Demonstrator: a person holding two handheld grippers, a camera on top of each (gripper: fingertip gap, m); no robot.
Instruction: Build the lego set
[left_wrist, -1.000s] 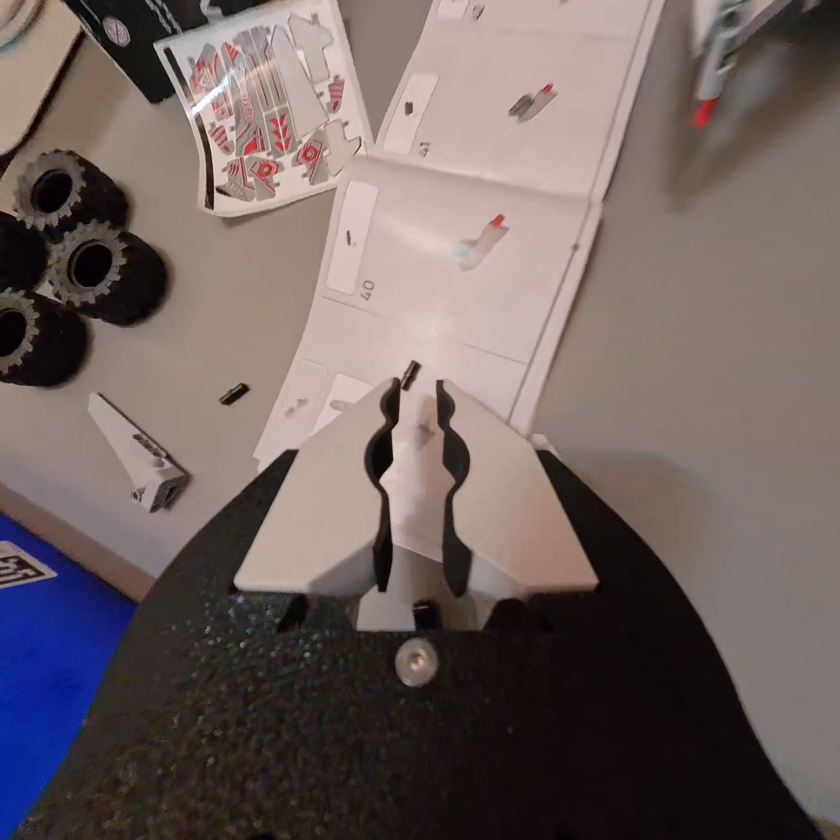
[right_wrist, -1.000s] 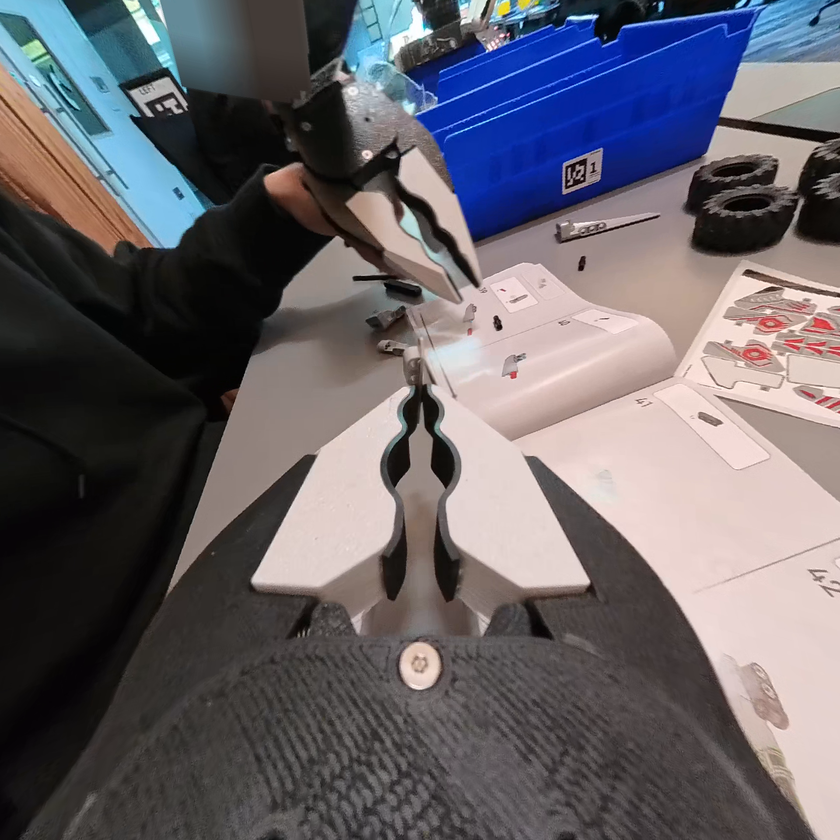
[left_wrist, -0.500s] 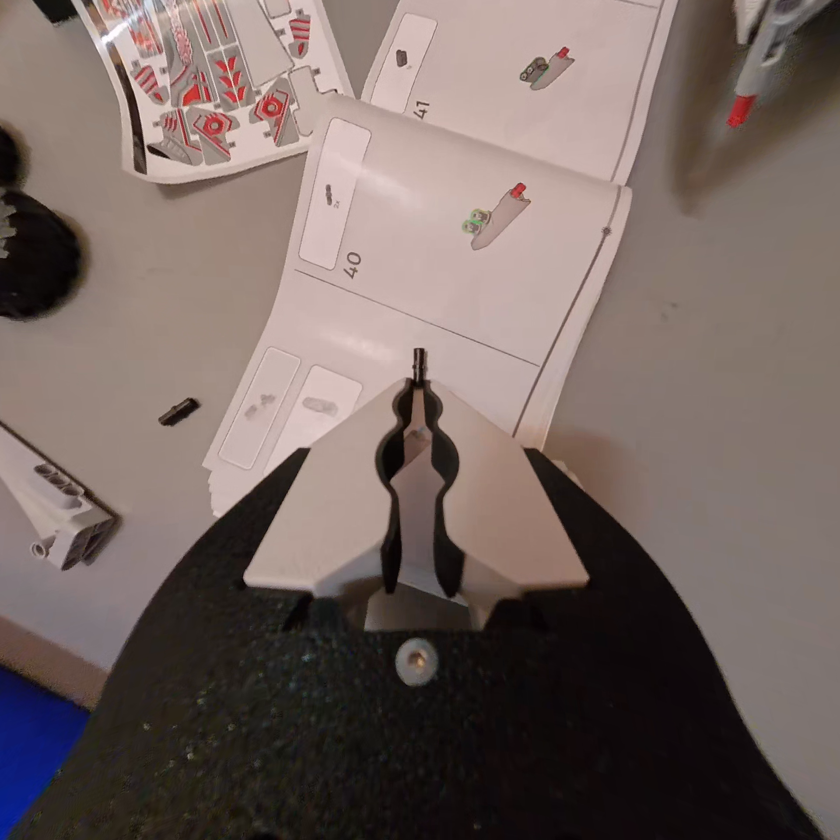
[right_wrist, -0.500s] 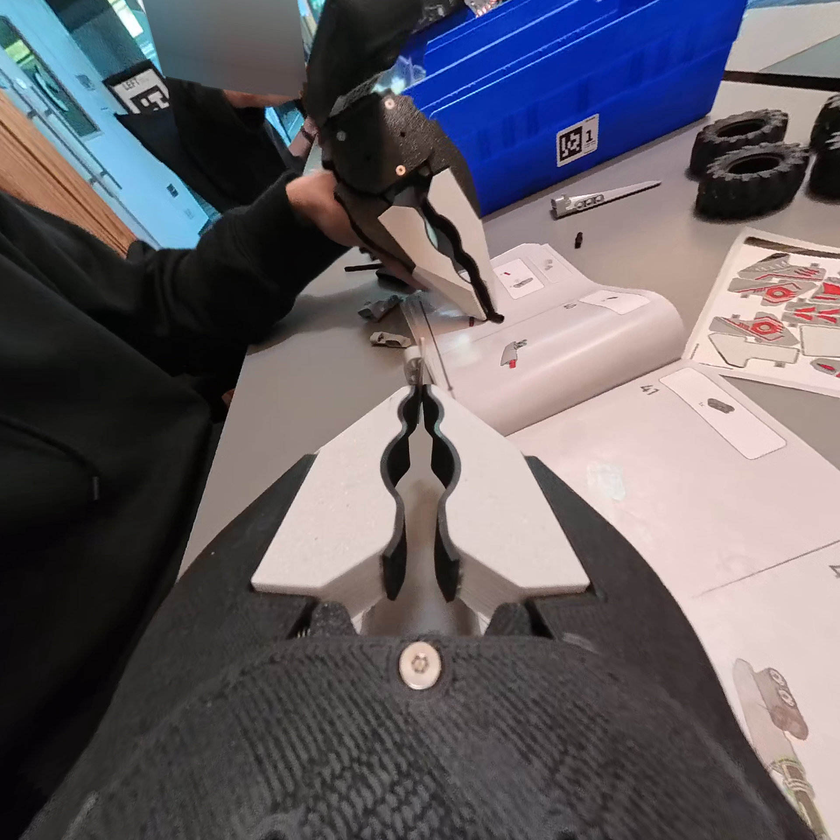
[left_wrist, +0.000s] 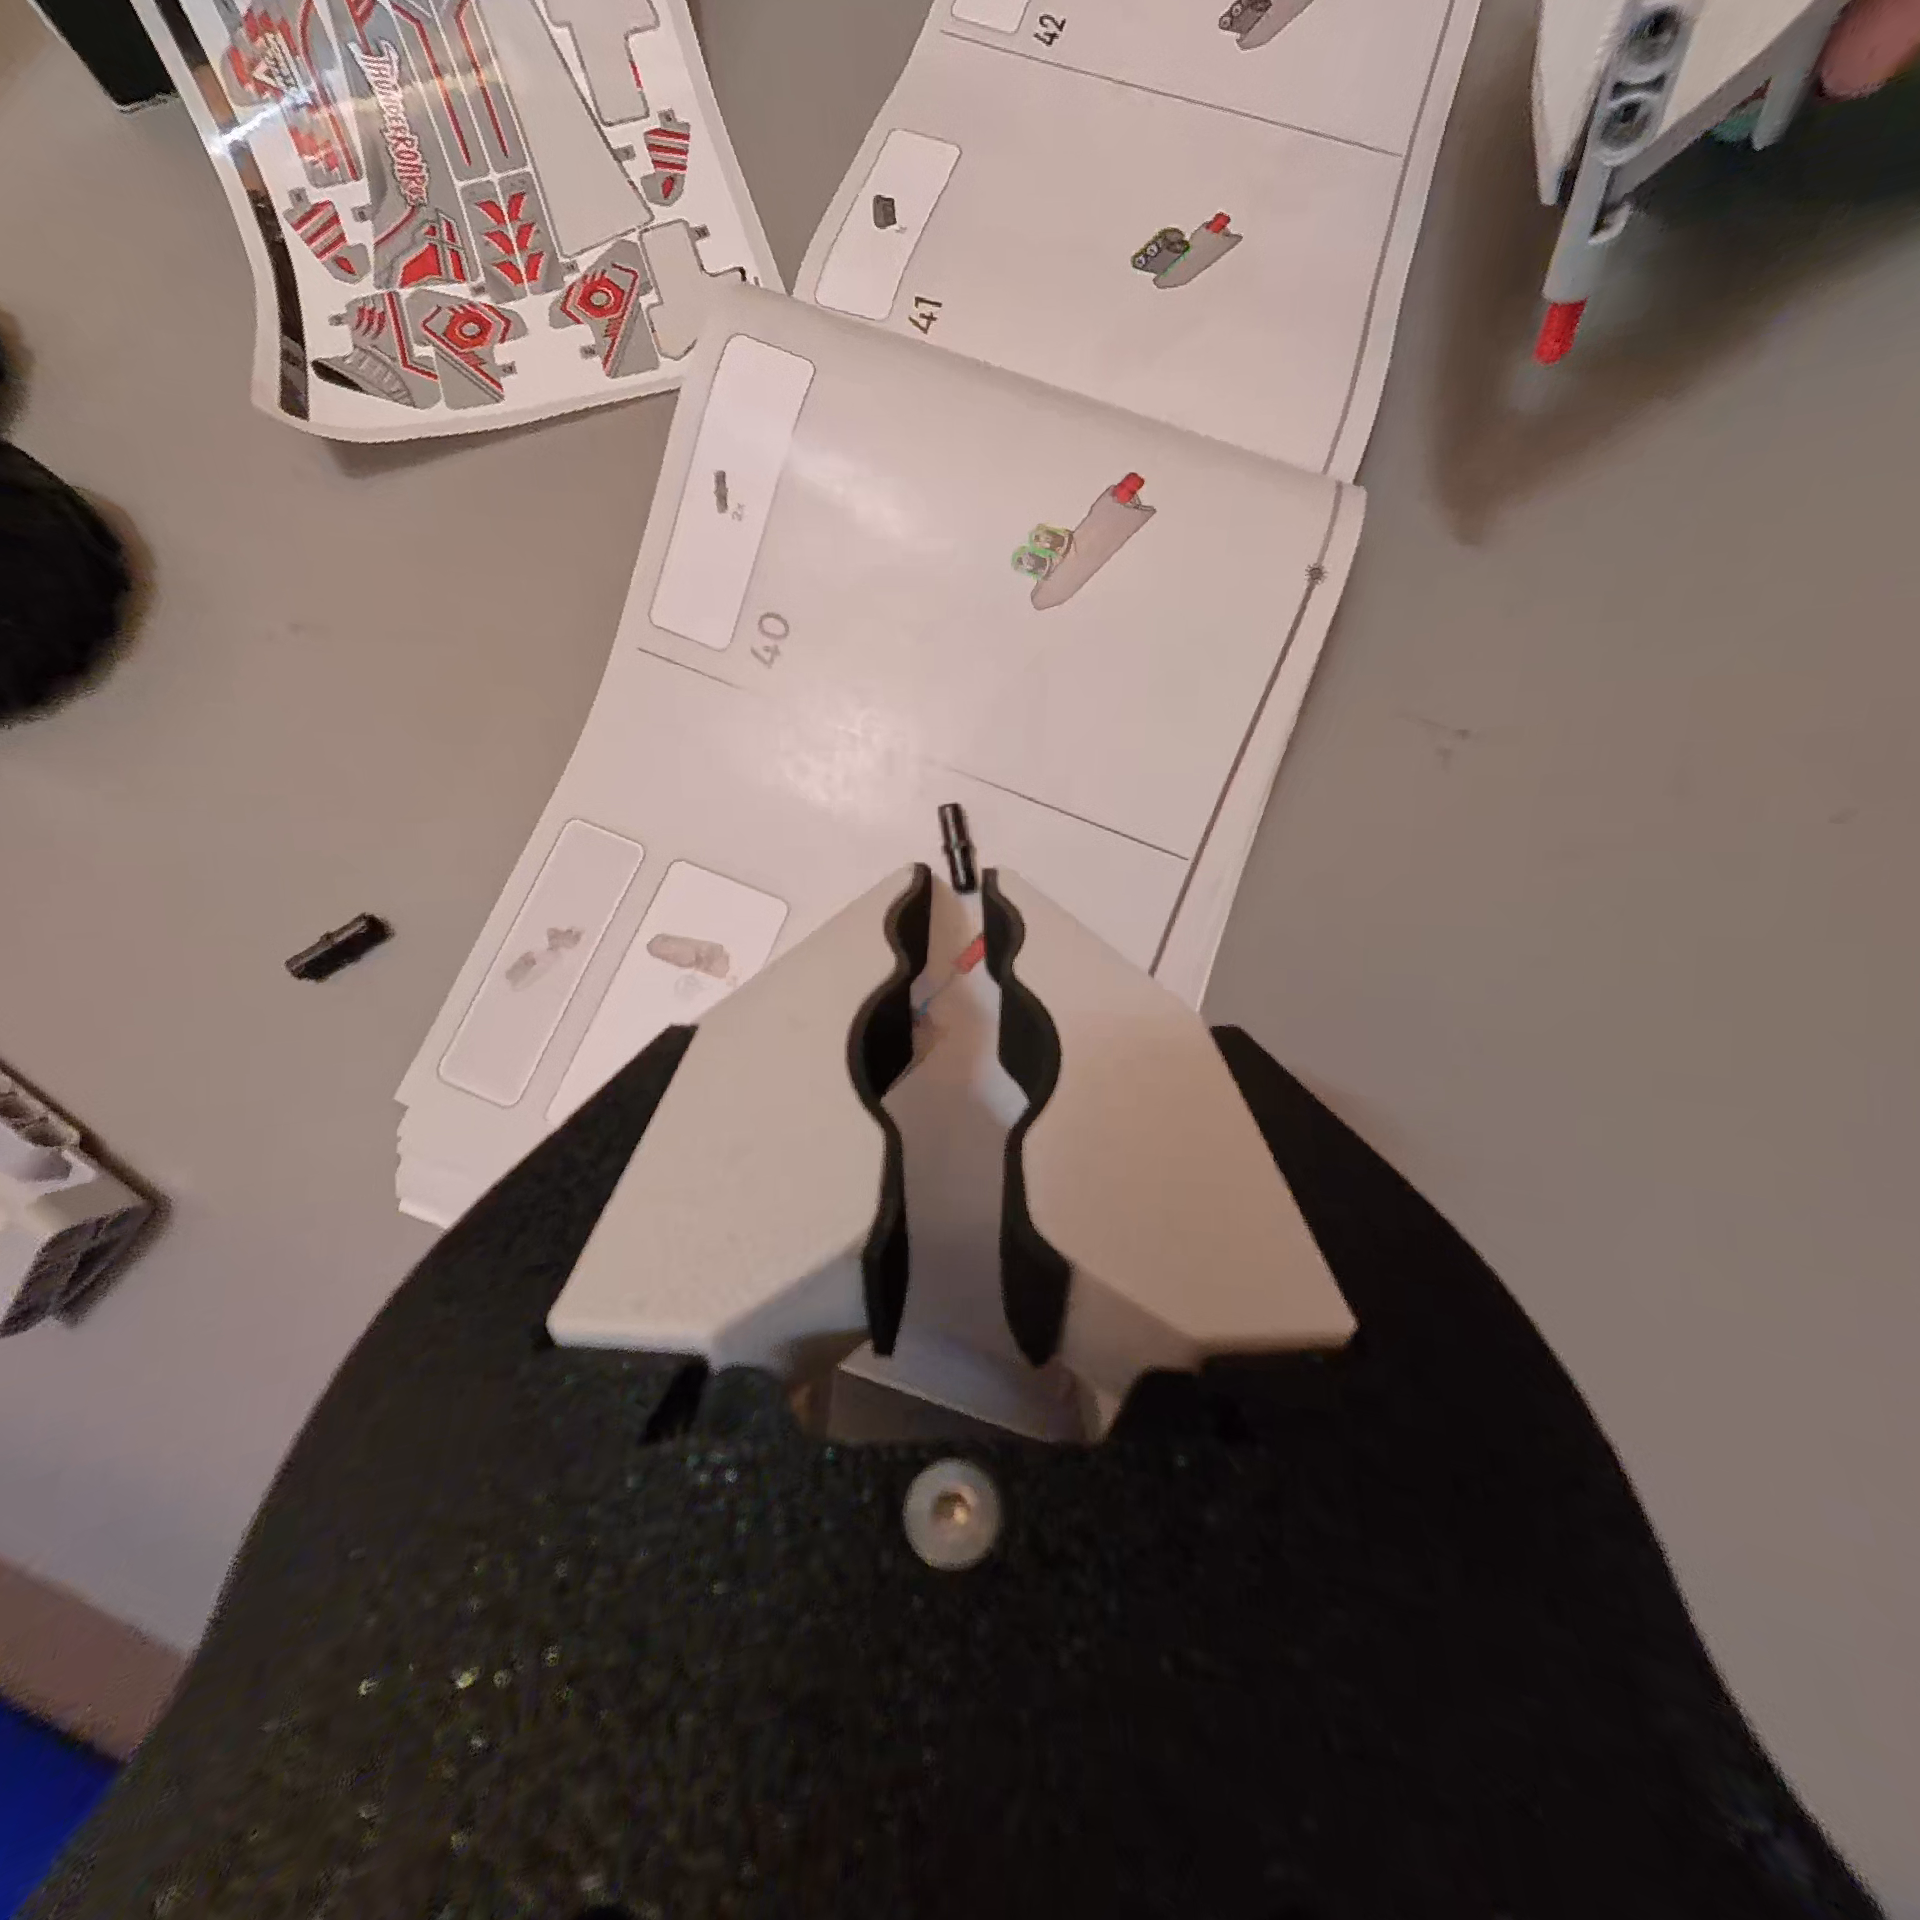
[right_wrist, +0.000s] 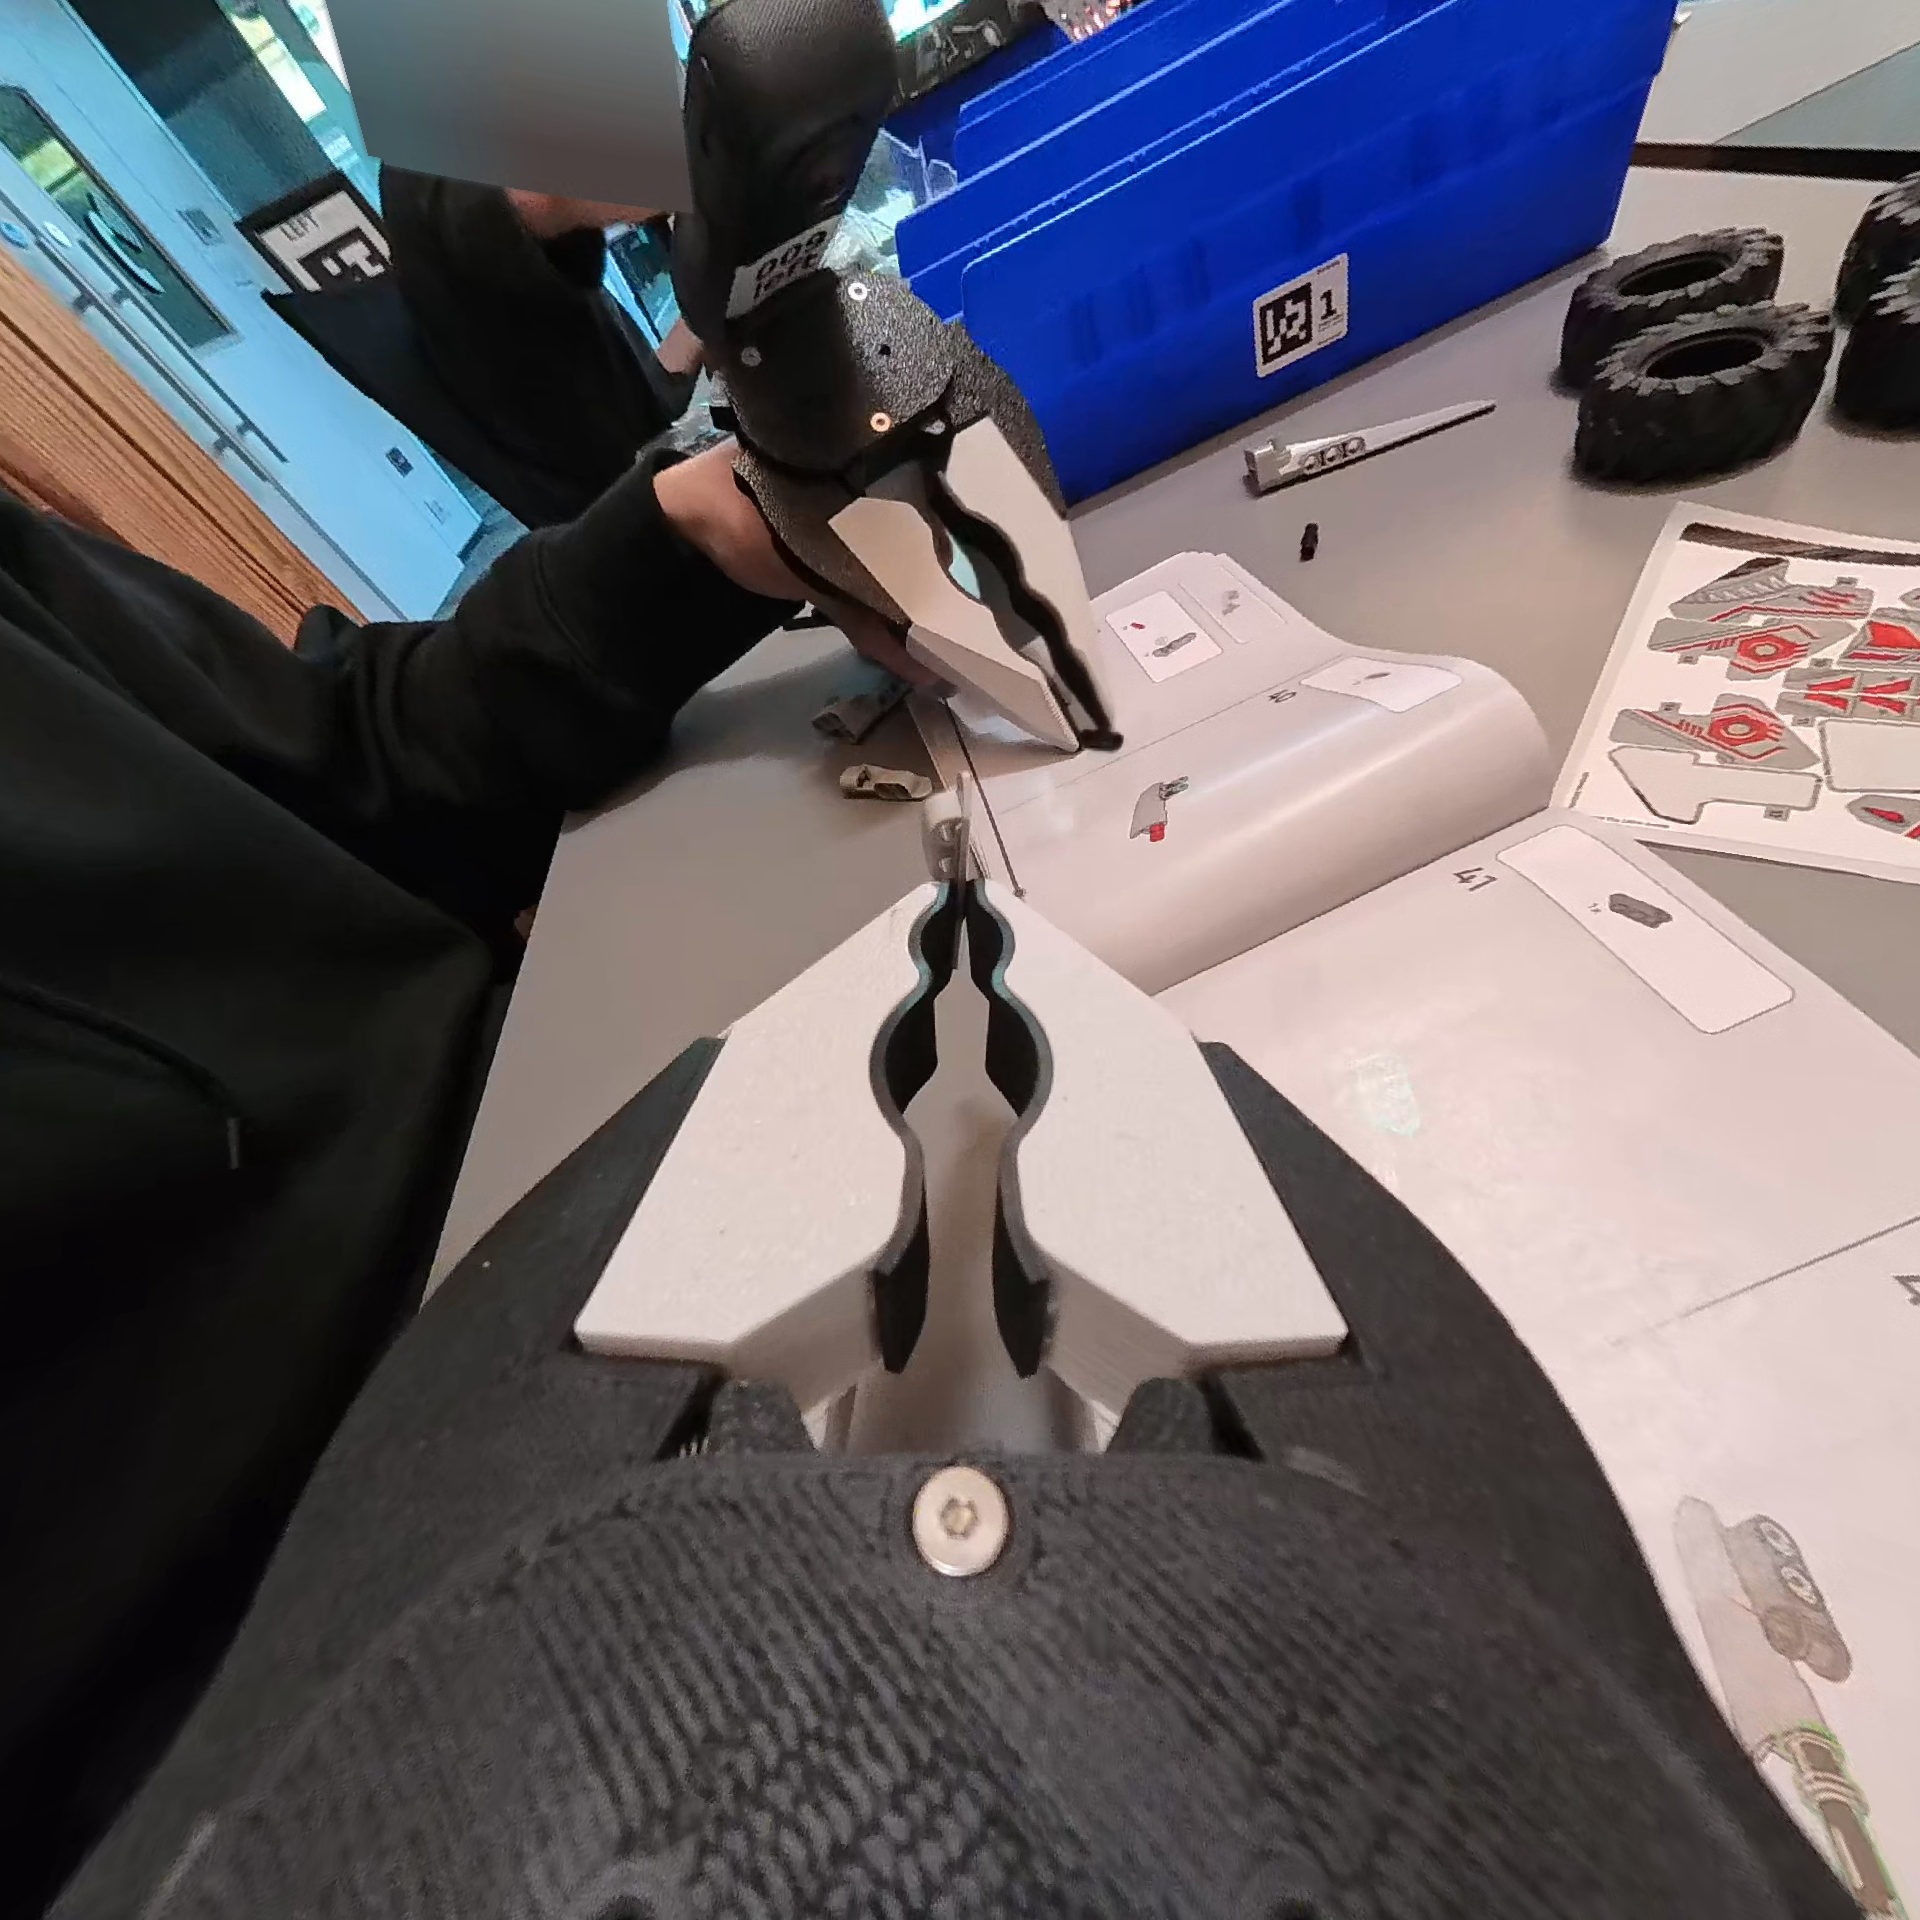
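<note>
My left gripper (left_wrist: 954, 878) is closed to a narrow gap on a small black pin (left_wrist: 954, 844) that sticks out past its tips, low over the open instruction booklet (left_wrist: 914, 644). From the right wrist view, the left gripper (right_wrist: 1089, 729) points down with the pin (right_wrist: 1103, 740) touching the page. My right gripper (right_wrist: 958, 896) is shut on a small grey lego piece (right_wrist: 945, 831) and held above the table. In the left wrist view that piece ends in a grey axle with a red tip (left_wrist: 1555, 327). A second black pin (left_wrist: 338, 945) lies on the table.
A sticker sheet (left_wrist: 468, 208) lies beside the booklet. A white wedge panel (right_wrist: 1361, 442) and several black tyres (right_wrist: 1694, 384) sit near a blue bin (right_wrist: 1247, 208). Small grey parts (right_wrist: 878, 781) lie by the person's sleeve (right_wrist: 499, 665) at the table edge. The grippers' ends are close to 12 centimetres from one another.
My left gripper closed from open around the black pin on the booklet, moved lower and now stands slightly wider than half a second ago. The right gripper kept its hold and barely moved.
</note>
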